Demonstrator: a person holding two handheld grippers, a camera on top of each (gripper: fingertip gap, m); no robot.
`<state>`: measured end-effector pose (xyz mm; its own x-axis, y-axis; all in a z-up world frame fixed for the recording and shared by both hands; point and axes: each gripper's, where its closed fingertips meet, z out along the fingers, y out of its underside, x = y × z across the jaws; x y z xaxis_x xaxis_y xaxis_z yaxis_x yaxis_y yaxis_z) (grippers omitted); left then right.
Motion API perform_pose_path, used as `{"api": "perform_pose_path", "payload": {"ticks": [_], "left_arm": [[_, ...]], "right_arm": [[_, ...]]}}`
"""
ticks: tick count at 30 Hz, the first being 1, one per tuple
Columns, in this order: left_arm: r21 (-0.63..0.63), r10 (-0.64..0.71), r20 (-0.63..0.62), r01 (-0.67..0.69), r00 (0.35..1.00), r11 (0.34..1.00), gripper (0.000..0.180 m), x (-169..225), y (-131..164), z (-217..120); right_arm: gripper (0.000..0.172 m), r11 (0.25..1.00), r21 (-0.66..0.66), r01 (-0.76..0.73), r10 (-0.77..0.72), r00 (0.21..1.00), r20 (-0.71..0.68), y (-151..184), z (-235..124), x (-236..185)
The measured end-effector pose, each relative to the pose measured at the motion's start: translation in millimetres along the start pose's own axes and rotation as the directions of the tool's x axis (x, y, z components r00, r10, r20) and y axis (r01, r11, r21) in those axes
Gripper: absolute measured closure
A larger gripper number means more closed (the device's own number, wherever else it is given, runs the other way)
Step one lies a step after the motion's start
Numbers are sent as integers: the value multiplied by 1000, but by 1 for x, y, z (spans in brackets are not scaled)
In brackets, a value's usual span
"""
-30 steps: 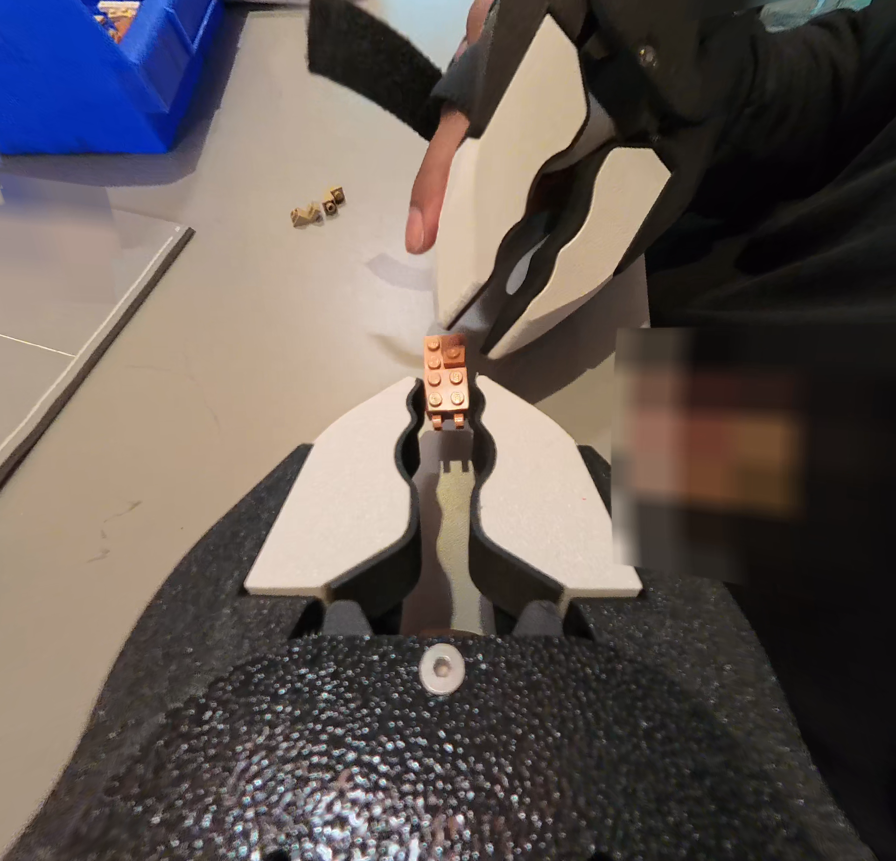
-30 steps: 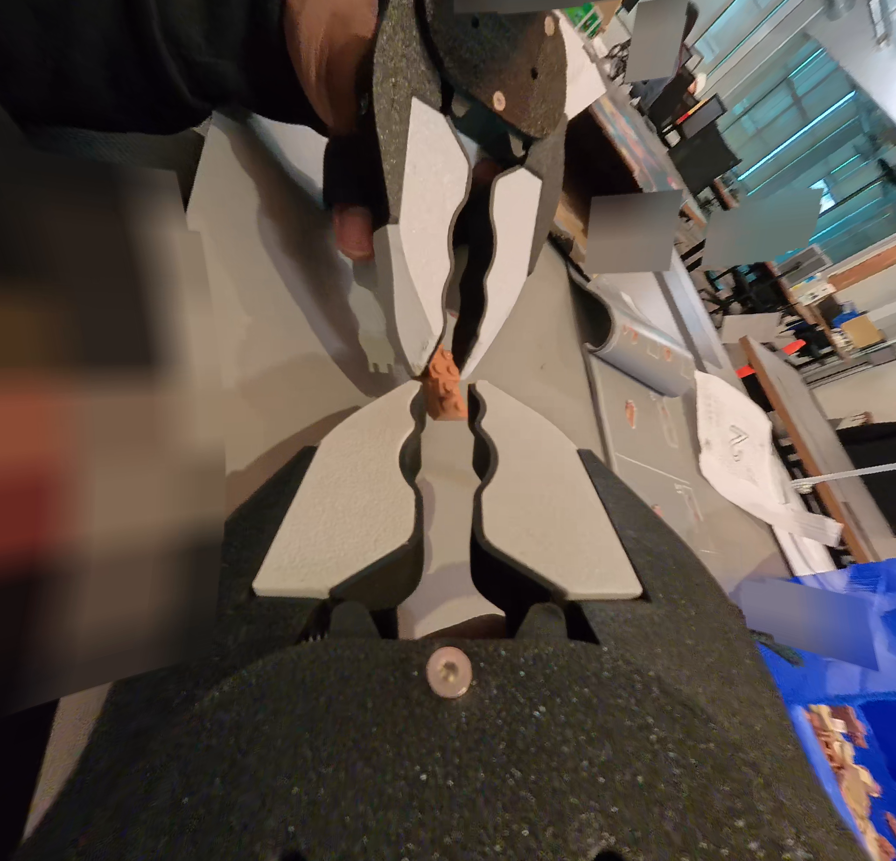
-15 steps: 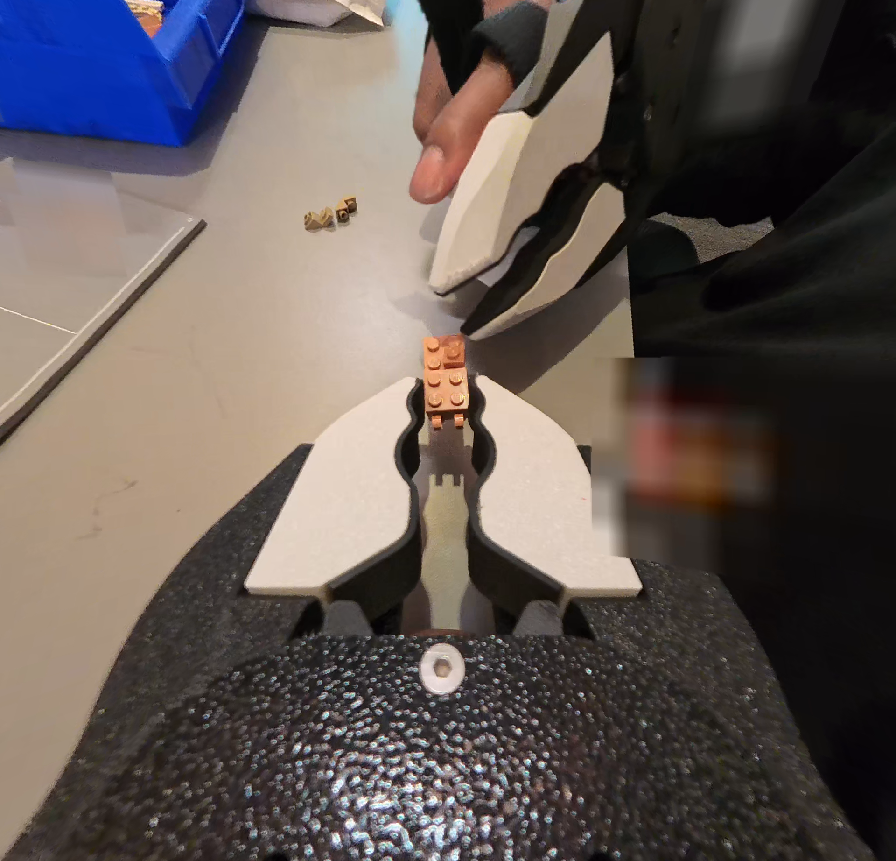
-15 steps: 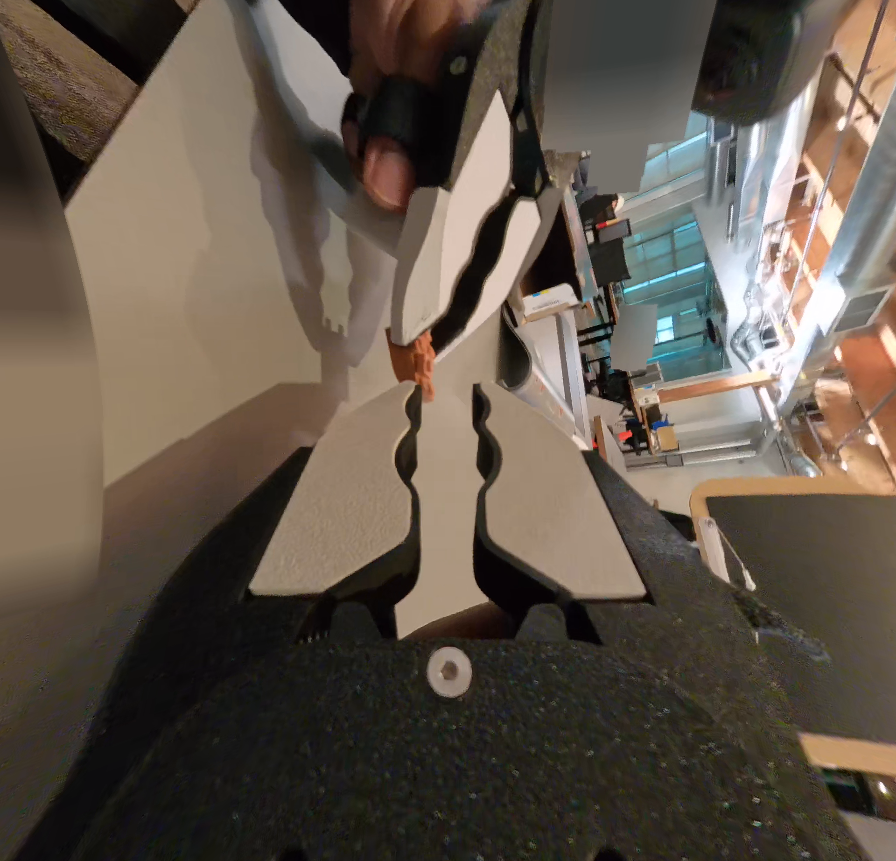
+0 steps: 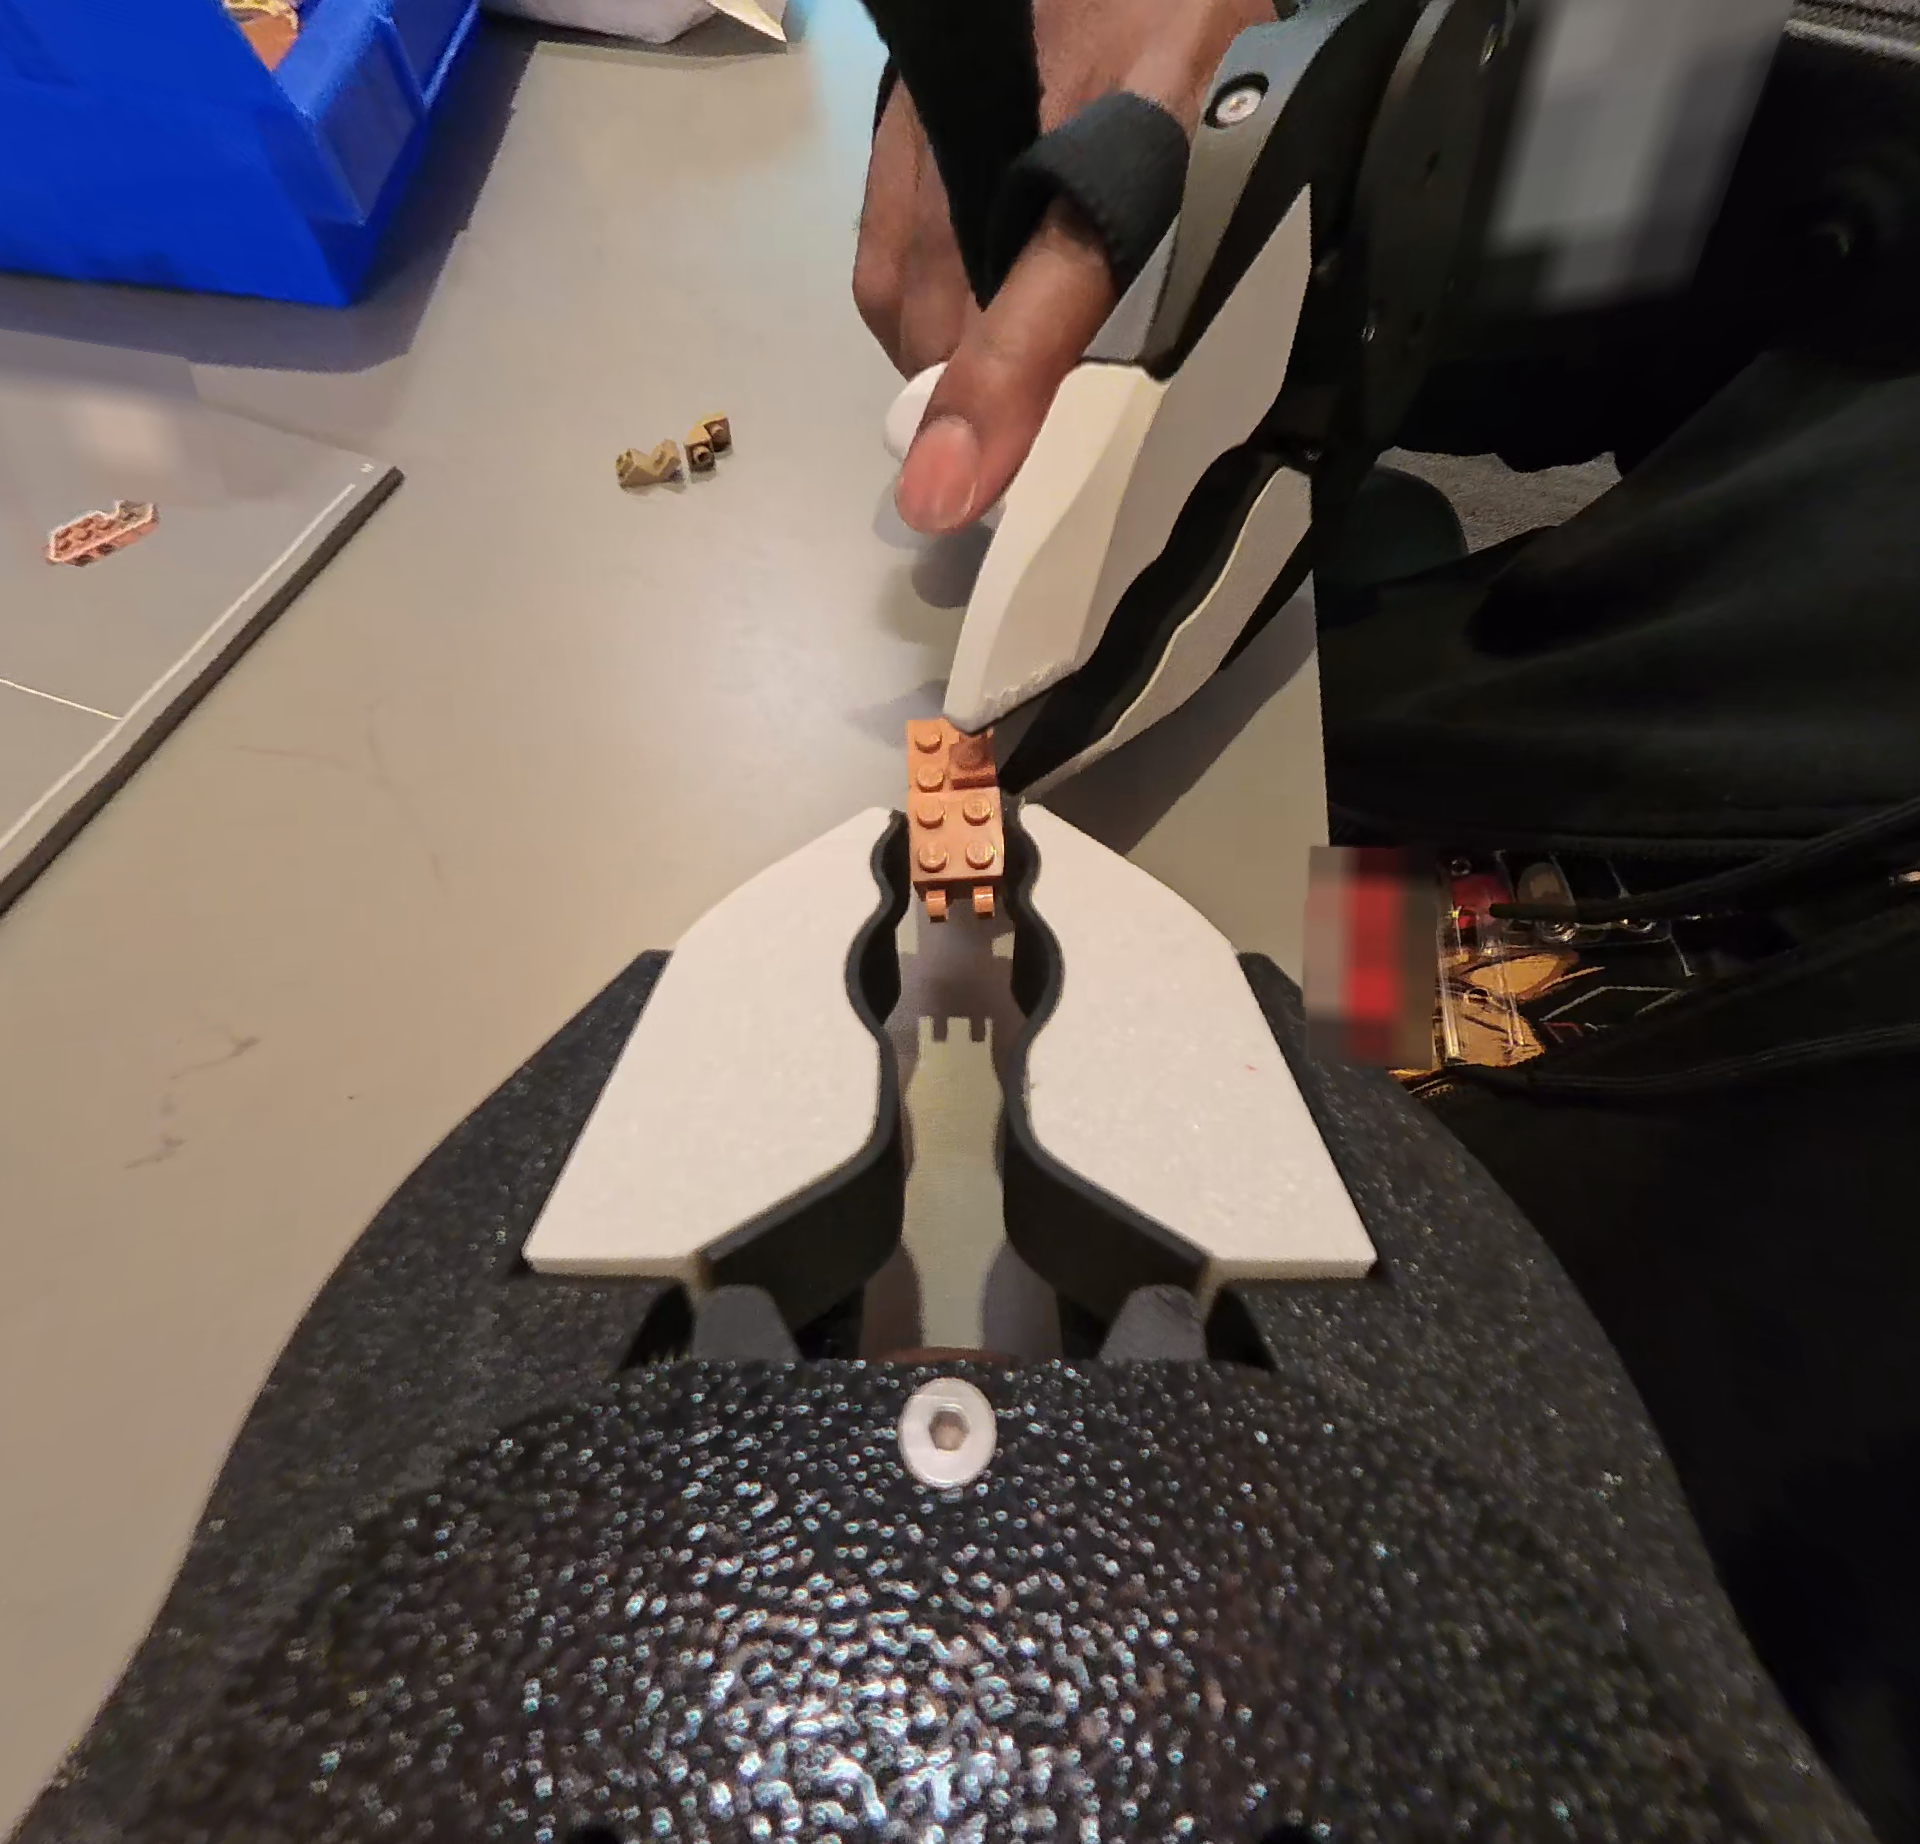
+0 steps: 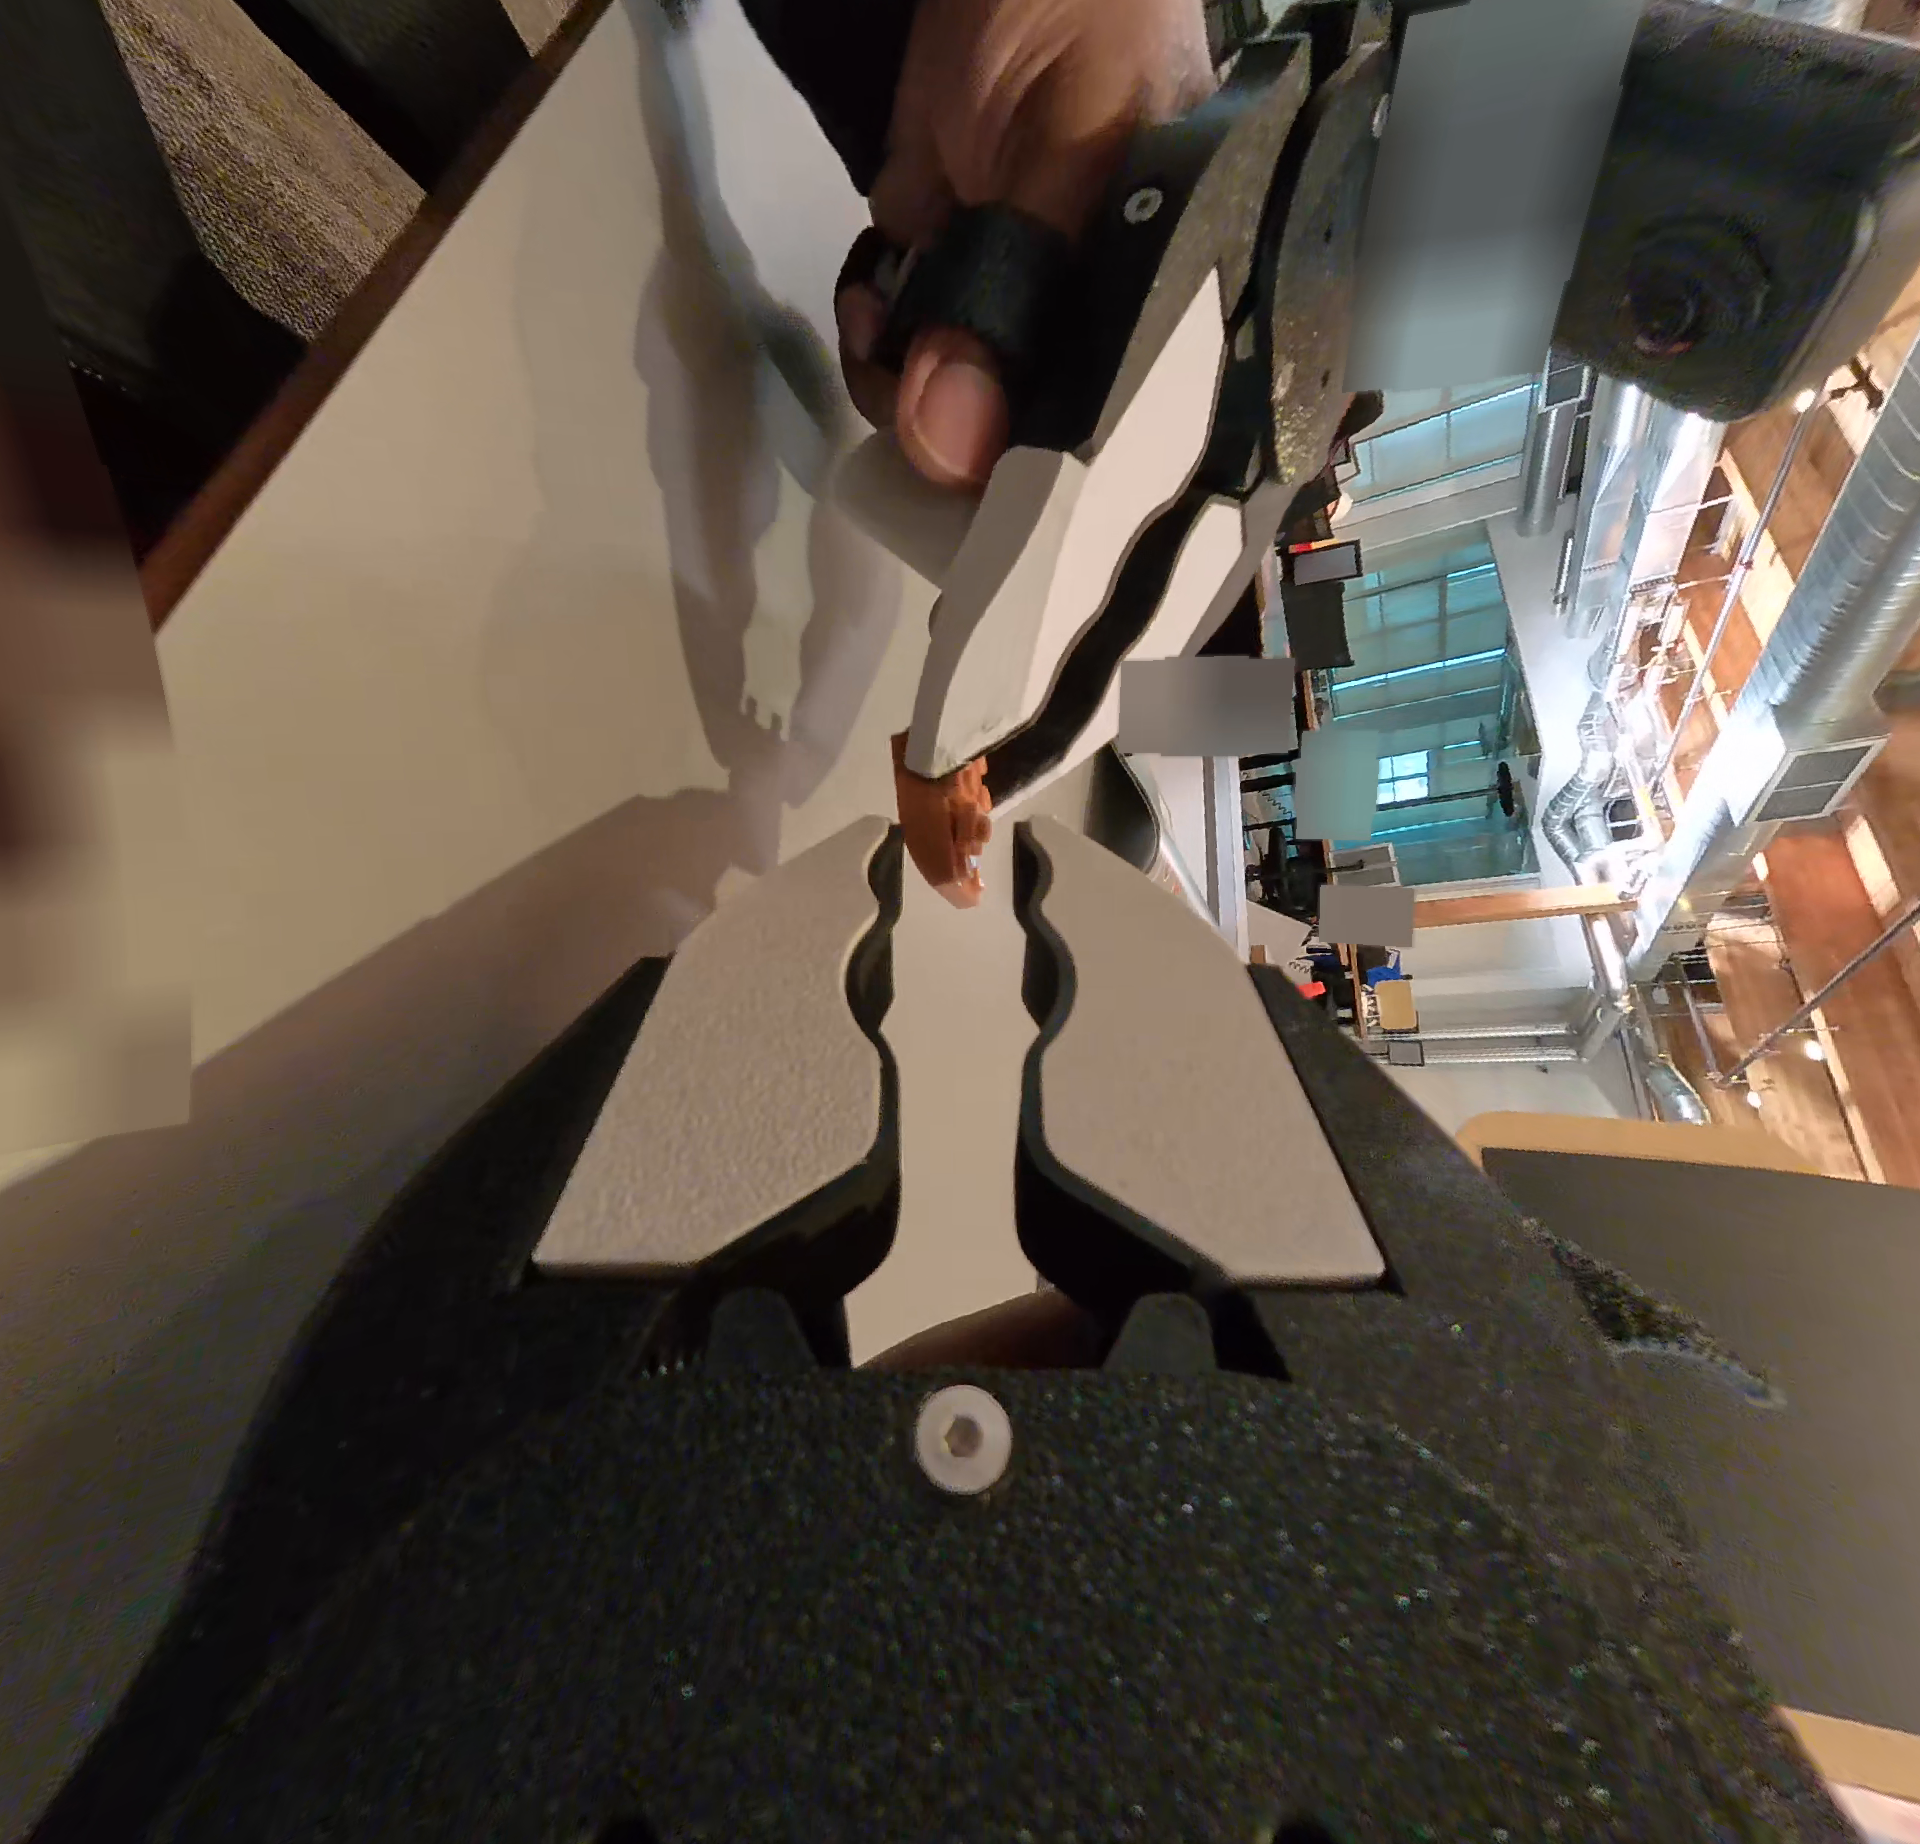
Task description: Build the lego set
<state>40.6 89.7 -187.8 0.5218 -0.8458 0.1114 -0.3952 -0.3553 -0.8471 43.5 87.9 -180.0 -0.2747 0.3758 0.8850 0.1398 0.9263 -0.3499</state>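
Left claw (image 5: 956,838): closed on an orange brick piece (image 5: 954,818), both pads pressing its sides, lifted above the grey surface (image 5: 468,859).
Brick piece: its studded far end sticks out past the fingertips; two small clips hang at the near end.
Right claw (image 6: 956,844): open, with nothing gripped; one fingertip (image 5: 977,703) touches the far end of the brick piece.
Left edge: a raised grey board (image 5: 156,589) with a dark rim, bearing a small orange part (image 5: 99,532).
Far left: blue bin (image 5: 208,111).
Open room: bare surface left of the claws; three small tan bricks (image 5: 675,449) lie well apart.
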Motion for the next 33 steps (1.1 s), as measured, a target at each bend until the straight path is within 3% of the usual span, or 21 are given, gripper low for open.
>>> {"api": "perform_pose_path", "payload": {"ticks": [33], "left_arm": [[0, -89, -171, 90, 981, 996, 164, 18, 4, 2]], "right_arm": [[156, 998, 14, 61, -63, 989, 137, -7, 0, -13]]}}
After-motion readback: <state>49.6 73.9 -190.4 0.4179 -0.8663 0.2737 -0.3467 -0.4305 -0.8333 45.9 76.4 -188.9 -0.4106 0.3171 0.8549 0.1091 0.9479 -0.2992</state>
